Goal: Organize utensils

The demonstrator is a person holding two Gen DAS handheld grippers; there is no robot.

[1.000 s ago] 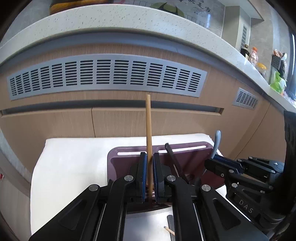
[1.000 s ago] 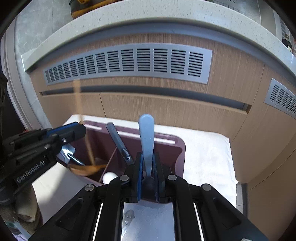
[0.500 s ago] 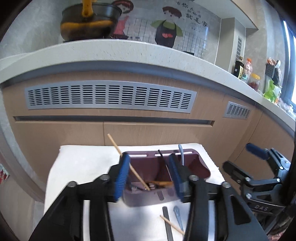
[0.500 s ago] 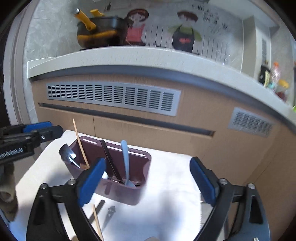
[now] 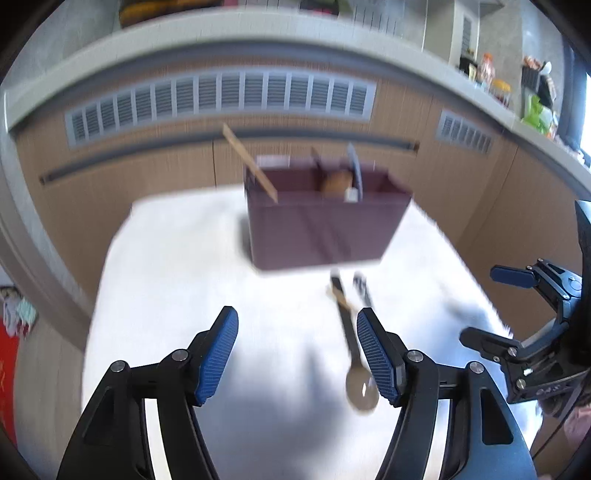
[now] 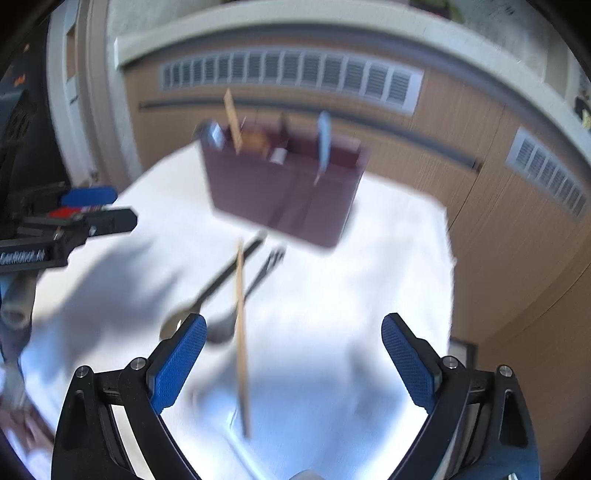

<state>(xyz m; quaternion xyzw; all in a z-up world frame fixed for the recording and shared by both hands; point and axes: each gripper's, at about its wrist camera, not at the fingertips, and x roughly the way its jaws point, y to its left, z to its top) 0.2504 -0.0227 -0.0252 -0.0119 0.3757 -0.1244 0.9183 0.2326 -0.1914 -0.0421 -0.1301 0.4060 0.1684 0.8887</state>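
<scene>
A maroon utensil holder (image 5: 321, 225) stands on the white cloth (image 5: 177, 280), also in the right wrist view (image 6: 284, 192). A wooden chopstick (image 5: 249, 168) and a light blue handle (image 5: 354, 166) stick out of it. On the cloth before it lie a black-handled spoon (image 5: 354, 354), a second dark utensil (image 5: 364, 291) and a loose chopstick (image 6: 241, 332). My left gripper (image 5: 297, 354) is open and empty above the cloth. My right gripper (image 6: 291, 363) is open and empty, with the loose chopstick between its fingers' line of sight.
Wooden cabinet fronts with grey vents (image 5: 221, 99) rise behind the cloth under a pale countertop (image 5: 258, 33). Bottles and jars (image 5: 495, 77) stand on the counter at the right. The cloth's edges drop off left and right.
Both grippers have pulled back and lowered from the holder, staying open. The chopstick and blue utensil they released stand in the holder. The views are motion-blurred now.
</scene>
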